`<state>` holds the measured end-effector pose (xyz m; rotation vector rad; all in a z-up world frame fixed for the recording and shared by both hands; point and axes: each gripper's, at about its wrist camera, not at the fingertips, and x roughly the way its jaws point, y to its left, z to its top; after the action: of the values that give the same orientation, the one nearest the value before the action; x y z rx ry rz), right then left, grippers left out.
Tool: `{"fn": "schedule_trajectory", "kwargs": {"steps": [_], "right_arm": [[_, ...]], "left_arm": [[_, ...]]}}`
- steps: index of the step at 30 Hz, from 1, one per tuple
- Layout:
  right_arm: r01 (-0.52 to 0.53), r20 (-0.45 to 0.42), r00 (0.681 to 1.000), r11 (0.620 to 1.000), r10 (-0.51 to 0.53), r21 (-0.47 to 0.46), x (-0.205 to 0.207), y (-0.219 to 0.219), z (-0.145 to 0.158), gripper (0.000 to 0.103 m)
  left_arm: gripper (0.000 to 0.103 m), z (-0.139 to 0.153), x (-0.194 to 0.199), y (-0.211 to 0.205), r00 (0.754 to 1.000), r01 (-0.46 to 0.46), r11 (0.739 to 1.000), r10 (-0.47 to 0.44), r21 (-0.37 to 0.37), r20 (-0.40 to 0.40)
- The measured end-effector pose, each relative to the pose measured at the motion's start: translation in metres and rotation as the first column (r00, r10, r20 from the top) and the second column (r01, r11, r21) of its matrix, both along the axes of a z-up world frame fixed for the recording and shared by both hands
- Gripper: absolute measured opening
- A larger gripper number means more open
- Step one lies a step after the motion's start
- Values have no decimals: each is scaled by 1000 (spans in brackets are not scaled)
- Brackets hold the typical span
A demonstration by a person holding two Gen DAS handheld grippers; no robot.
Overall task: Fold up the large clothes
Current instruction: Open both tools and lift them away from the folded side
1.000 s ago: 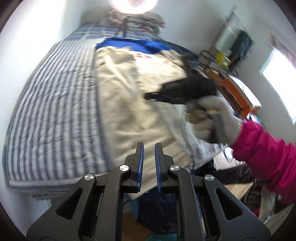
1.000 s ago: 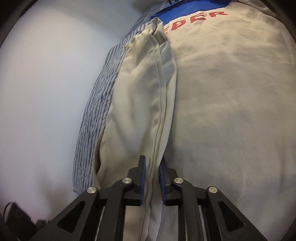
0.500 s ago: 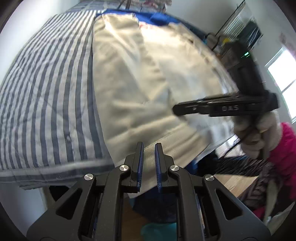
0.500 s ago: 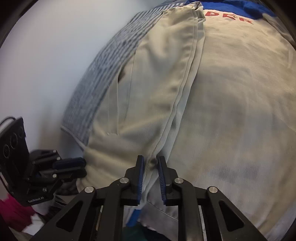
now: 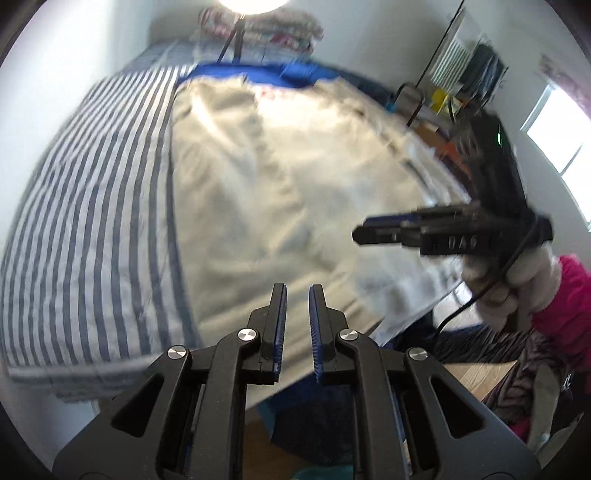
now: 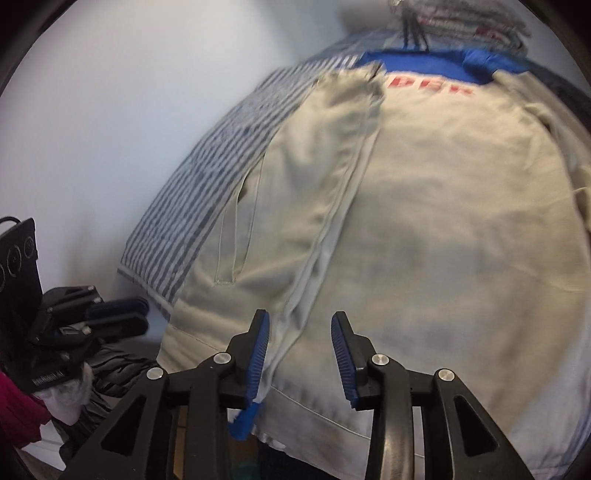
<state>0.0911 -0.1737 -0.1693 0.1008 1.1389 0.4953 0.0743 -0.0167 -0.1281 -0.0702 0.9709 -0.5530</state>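
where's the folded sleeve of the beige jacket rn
In the right wrist view the sleeve lies folded along the left side of the beige jacket, next to the striped sheet, running down toward the open right gripper.

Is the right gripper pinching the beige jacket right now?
No, the right gripper has its jaws apart above the beige jacket, just opened, with no cloth pressed between them.

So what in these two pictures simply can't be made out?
- Red lettering on the beige jacket, right wrist view: blurred, and its top runs under the blue panel.
- Jacket's near hem, both views: hidden behind the left gripper and right gripper.
- Folded stack at the striped bed's far end, left wrist view: washed out by lamp glare.
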Motion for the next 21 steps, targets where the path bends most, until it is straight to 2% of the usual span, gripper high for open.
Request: {"fn": "schedule_trajectory", "kwargs": {"steps": [2, 3, 6, 11, 13, 21], "right_arm": [[19, 55, 998, 1000, -18, -19, -6, -18, 13, 53], [36, 82, 996, 999, -34, -27, -8, -29, 19, 55], [91, 127, 988, 995, -87, -29, -13, -64, 33, 55], [203, 162, 969, 976, -188, -83, -15, -115, 49, 55], [249, 169, 959, 962, -228, -113, -18, -135, 54, 55], [421, 188, 899, 898, -394, -129, -30, -229, 63, 56]], "left_arm": [[11, 12, 5, -8, 1000, 13, 1000, -13, 1, 24], [14, 18, 7, -13, 999, 18, 1000, -19, 12, 34], [40, 30, 18, -29, 998, 40, 999, -40, 4, 41], [43, 46, 30, -55, 994, 101, 995, -101, 4, 47], [55, 51, 34, -66, 991, 122, 992, -123, 7, 55], [56, 58, 51, -101, 980, 187, 982, -186, -12, 74]]}}
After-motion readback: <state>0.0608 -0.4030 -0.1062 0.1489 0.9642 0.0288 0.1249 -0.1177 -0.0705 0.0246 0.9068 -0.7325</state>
